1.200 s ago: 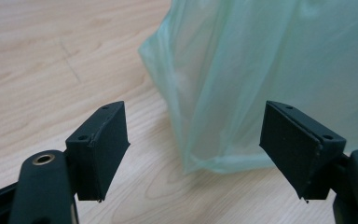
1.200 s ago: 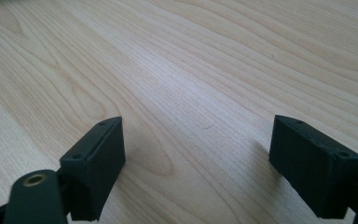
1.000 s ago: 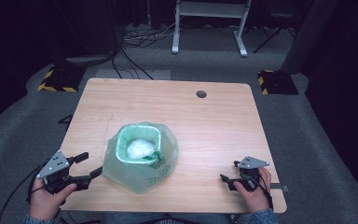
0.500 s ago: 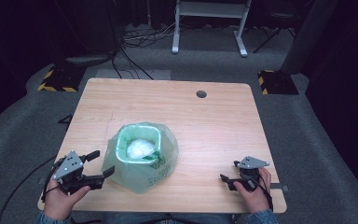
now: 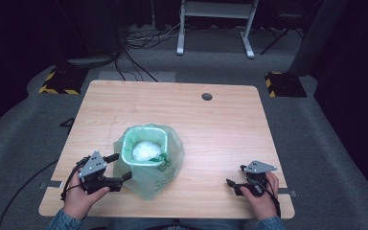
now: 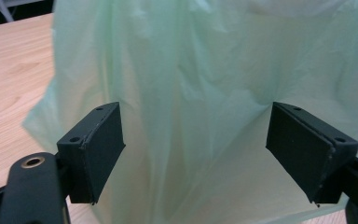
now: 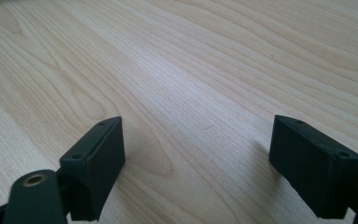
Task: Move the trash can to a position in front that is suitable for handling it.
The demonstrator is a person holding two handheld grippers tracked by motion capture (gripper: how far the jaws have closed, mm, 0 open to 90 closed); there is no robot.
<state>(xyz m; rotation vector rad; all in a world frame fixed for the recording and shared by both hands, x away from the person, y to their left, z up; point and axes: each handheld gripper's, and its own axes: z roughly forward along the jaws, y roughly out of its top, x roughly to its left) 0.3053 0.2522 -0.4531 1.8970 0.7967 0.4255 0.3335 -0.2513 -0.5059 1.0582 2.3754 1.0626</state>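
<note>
Two hand-held grippers, one lined bin and one table. At the near edge, the left gripper (image 5: 120, 168) sits at about 7 o'clock of the table (image 5: 220, 129), its two jaws spread wide on either side of the near-left flank of the green bag (image 5: 165, 167), with nothing clamped between them; in the left gripper view the two black jaws stand well apart before the pale green film (image 6: 205, 93), and whether they touch it cannot be told. The right gripper (image 5: 236, 178) rests at about 5 o'clock, its two jaws likewise parted and empty over bare wood, well apart from the bag. Slightly left of the table's centre stands the single small bin (image 5: 146, 146), its rim wrapped by the bag, which spreads loosely around it on the tabletop. Inside lies one white crumpled lump (image 5: 144, 149). Farther off, toward 12 o'clock, one dark round hole (image 5: 207, 97) marks the tabletop.
</note>
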